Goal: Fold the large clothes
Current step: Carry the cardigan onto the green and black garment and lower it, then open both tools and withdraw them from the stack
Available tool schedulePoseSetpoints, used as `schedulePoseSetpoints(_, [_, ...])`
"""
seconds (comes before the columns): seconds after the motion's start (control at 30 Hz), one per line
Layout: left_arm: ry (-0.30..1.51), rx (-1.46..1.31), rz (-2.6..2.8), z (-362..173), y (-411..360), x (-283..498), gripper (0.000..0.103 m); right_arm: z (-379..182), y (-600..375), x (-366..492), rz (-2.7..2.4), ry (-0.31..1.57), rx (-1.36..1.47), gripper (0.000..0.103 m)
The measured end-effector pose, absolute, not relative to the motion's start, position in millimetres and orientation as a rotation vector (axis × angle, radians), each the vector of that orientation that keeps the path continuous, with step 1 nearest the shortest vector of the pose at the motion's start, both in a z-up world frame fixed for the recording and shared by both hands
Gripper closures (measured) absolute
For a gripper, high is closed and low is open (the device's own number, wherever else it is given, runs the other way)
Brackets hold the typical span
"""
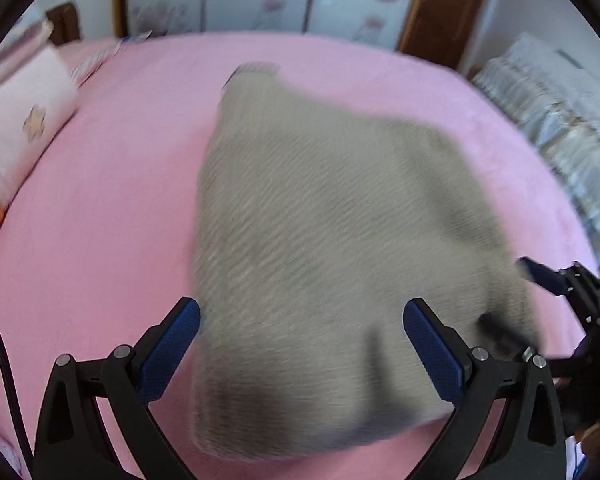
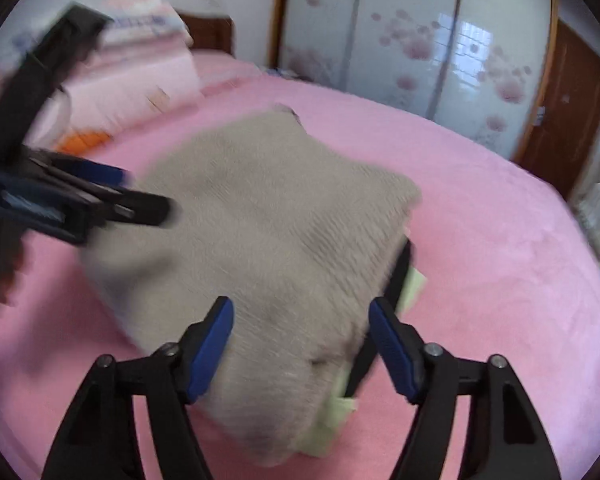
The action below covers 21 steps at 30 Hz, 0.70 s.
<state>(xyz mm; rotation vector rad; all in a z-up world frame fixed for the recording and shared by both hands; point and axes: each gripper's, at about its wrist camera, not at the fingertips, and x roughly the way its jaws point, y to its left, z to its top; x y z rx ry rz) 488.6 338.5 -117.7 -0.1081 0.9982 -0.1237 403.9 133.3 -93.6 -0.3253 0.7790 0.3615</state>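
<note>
A grey knitted garment lies folded into a thick rectangle on the pink bed. It also shows in the right wrist view, with a pale green and black layer showing under its right edge. My left gripper is open, its blue pads on either side of the garment's near end, holding nothing. My right gripper is open over the garment's near end, holding nothing. The right gripper appears at the right edge of the left wrist view; the left gripper appears at the left of the right wrist view. Both views are blurred.
A white and pink pillow lies at the bed's left side. A wardrobe with flowered sliding doors and a brown door stand behind the bed. A white ruffled fabric lies off the bed's right edge.
</note>
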Motion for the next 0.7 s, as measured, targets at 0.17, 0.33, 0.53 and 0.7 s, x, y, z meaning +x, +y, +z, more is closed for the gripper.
schedulePoseSetpoints(0.17, [1.059,-0.242,-0.114,-153,361,489,0.001,-116,114,421,0.383,0.866,-0.210,0.035])
schedulePoseSetpoints(0.33, [1.020,-0.200,-0.082,-144,353,482,0.001,-104,110,419,0.388,0.881,-0.163,0.035])
schedulePoseSetpoints(0.53, [0.987,-0.168,-0.061,-93,325,441,0.001,-62,88,395,0.398,0.890,-0.053,0.033])
schedulePoseSetpoints(0.7, [0.954,-0.190,-0.099,-38,291,392,0.001,-6,74,351,0.399,0.863,-0.031,0.033])
